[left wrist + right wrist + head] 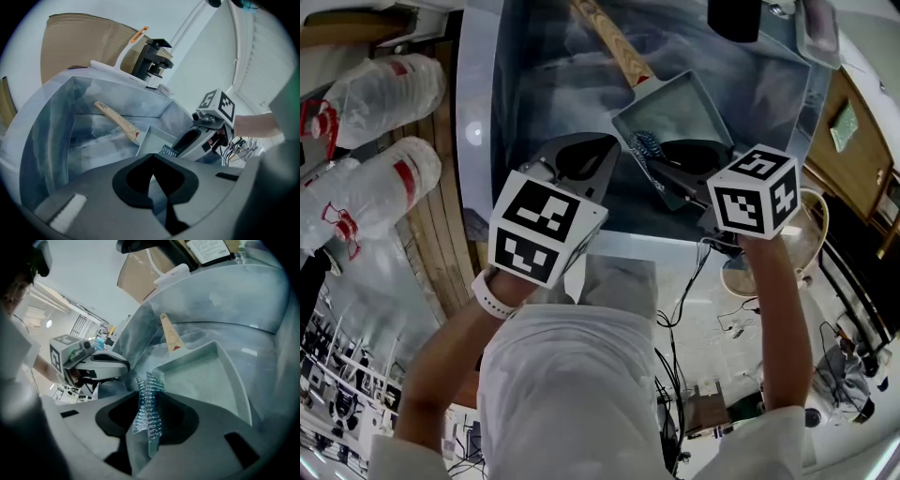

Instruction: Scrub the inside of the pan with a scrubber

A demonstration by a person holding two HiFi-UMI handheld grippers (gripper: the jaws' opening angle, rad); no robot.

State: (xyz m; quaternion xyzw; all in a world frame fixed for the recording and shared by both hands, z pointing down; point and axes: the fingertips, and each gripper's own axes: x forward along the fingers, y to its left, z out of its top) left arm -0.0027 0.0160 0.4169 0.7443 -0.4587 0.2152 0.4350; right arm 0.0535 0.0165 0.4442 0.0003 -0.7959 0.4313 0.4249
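A grey square pan (675, 112) with a wooden handle (614, 42) lies in the steel sink (511, 103). My right gripper (664, 171) is shut on a silvery mesh scrubber (647, 148) at the pan's near corner. In the right gripper view the scrubber (149, 404) stands between the jaws of the right gripper (149, 394), just short of the pan (201, 376). My left gripper (581, 167) hovers over the sink's near left side, beside the pan, shut on nothing. The left gripper view shows the pan (157, 138) and the right gripper (174, 150) ahead of the left gripper (152, 160).
Large plastic water bottles (384, 89) lie left of the sink. A black appliance (152, 58) and a white tool with an orange handle (127, 49) stand on the counter behind the sink, before a cardboard sheet (75, 42). Cables (703, 281) trail on the floor.
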